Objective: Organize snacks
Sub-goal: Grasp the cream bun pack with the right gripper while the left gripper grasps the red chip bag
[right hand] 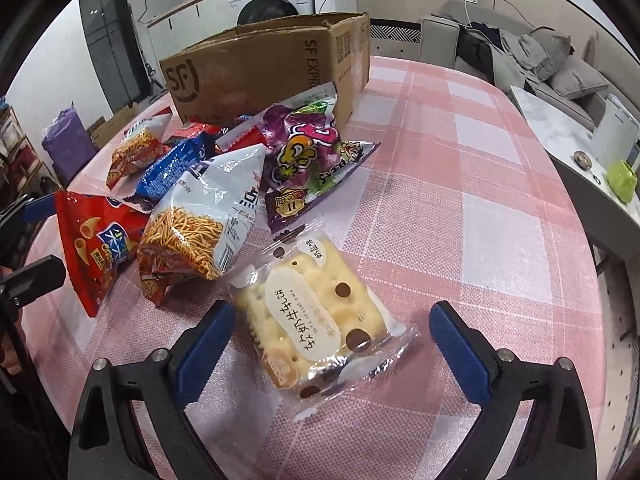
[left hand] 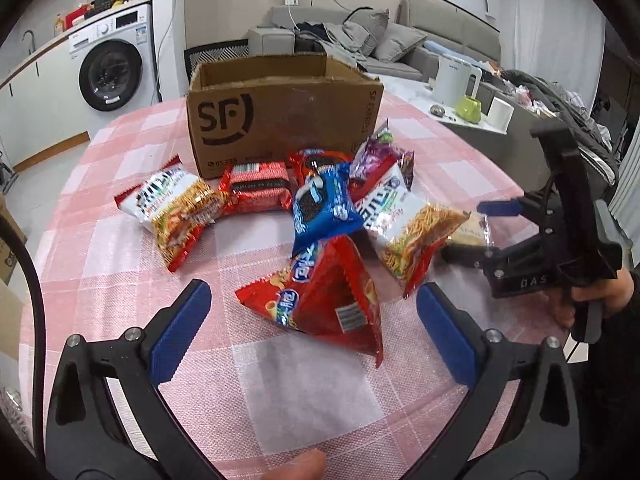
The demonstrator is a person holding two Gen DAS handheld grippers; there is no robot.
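Note:
Several snack packs lie on the pink checked table (left hand: 100,248) in front of an open cardboard box (left hand: 280,116). My left gripper (left hand: 312,304) is open, its fingers either side of a red triangular snack bag (left hand: 320,300), not closed on it. A blue cookie pack (left hand: 324,208) leans on that bag. My right gripper (right hand: 332,320) is open around a clear pack of yellow crackers (right hand: 316,320); it shows in the left wrist view (left hand: 476,228) too. Noodle-snack bags (right hand: 200,224), a purple bag (right hand: 304,160) and the box (right hand: 260,68) lie beyond.
A second noodle-snack bag (left hand: 176,208) and a red cookie pack (left hand: 258,188) lie left of the pile. A side counter (left hand: 480,120) with a white kettle (left hand: 456,82) and green cup (left hand: 470,108) stands to the right. A washing machine (left hand: 116,60) and sofa (left hand: 400,36) stand behind.

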